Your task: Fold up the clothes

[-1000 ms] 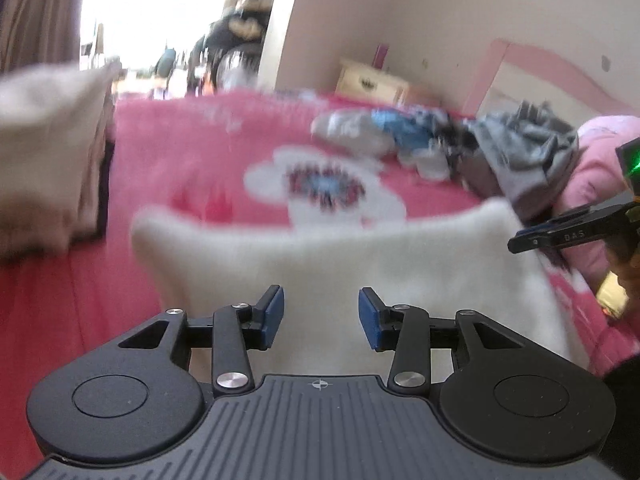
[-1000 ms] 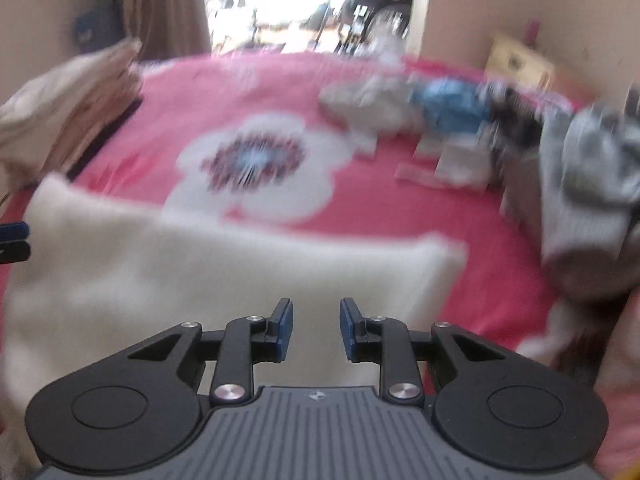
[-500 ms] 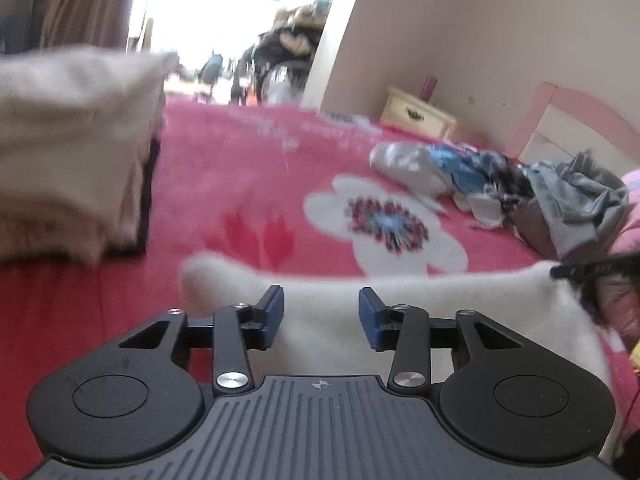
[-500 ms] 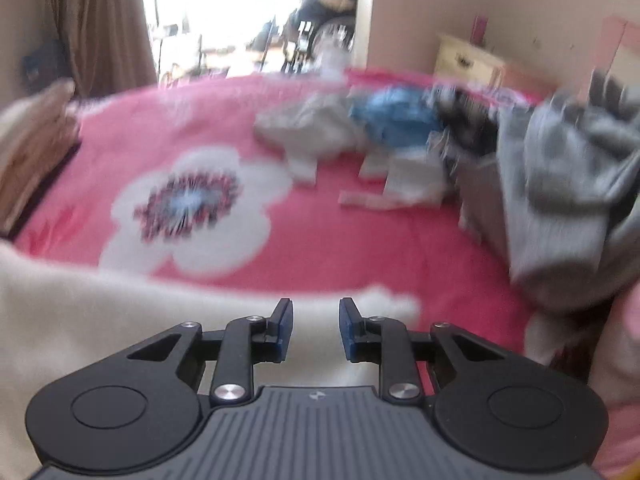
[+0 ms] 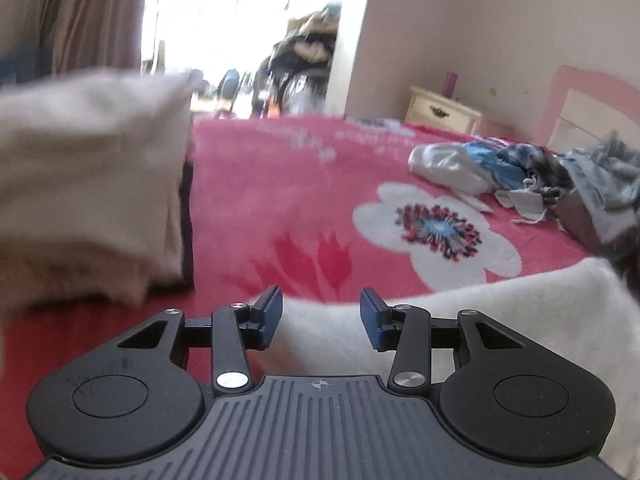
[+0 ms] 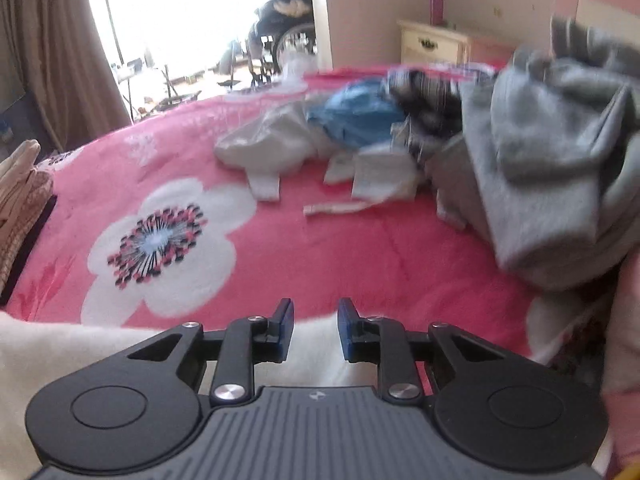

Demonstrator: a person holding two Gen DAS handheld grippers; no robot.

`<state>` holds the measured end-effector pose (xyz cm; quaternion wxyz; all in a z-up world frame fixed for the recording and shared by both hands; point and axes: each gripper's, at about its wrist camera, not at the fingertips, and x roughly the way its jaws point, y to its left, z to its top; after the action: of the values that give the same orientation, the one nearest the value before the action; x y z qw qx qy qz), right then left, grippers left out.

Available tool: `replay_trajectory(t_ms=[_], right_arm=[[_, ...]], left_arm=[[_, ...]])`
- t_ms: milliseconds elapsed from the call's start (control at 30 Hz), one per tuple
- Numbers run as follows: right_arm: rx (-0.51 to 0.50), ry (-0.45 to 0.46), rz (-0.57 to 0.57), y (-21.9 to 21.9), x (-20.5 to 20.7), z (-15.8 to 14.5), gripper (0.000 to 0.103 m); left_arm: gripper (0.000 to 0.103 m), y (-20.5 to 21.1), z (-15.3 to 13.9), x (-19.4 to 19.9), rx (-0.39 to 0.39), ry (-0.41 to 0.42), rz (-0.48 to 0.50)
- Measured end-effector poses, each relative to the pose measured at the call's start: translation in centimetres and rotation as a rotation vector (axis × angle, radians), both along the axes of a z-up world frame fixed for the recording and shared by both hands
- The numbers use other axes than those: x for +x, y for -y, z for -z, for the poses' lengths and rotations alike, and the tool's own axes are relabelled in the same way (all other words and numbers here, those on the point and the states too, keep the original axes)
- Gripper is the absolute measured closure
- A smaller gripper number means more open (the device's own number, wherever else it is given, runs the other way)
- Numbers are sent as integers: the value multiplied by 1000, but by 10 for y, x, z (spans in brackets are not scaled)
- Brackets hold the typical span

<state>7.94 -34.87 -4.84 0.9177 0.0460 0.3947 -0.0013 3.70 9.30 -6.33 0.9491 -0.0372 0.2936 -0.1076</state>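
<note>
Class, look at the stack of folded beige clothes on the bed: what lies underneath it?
Under the stack of folded beige clothes a dark, flat layer shows along its edge, lying on the pink floral blanket. What it is and how far it reaches stay hidden beneath the stack.

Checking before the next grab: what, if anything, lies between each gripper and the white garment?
Nothing visible. The white garment lies directly under the left gripper and the right gripper; the unfolded clothes pile lies farther off.

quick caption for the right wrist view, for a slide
Right gripper open over a white fleece garment on a pink floral blanket, unfolded clothes heaped beyond.
</note>
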Motion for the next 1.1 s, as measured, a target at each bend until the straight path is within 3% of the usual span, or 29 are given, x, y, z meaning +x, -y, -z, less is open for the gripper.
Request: replay_trajectory(t_ms=[167,333,433,567,600,667,800,967,1067,1100], right_arm=[[-6,-122,81,17,13,40,78],[80,-74,116,28,1,4,83],[98,-61,28,19,-18,-21,83],[23,-212,-50,6,-32,2,83],[0,-254,-44,7,-32,16,82],[54,-264,-18,17,-39,37,82],[127,-256,12,24,-48,11,86],[25,-272,-191,-9,-77,-8,86],[-121,-318,-254,-26,-87,24,86],[-123,-307,-259,-26,-88,29,86]], left_arm=[[58,2,26,12,6,-70,-34],[58,-2,12,7,13,-62,-32],[59,-3,-7,-8,-7,-40,-10],[59,-2,-10,-24,-89,-83,59],[59,0,-3,-24,-87,-111,68],[59,9,15,-23,-22,-144,63],[59,8,6,-29,-9,-118,64],[59,9,-23,-55,-52,-83,139],[58,25,-9,-65,-24,-152,190],[59,30,3,-63,10,-195,181]])
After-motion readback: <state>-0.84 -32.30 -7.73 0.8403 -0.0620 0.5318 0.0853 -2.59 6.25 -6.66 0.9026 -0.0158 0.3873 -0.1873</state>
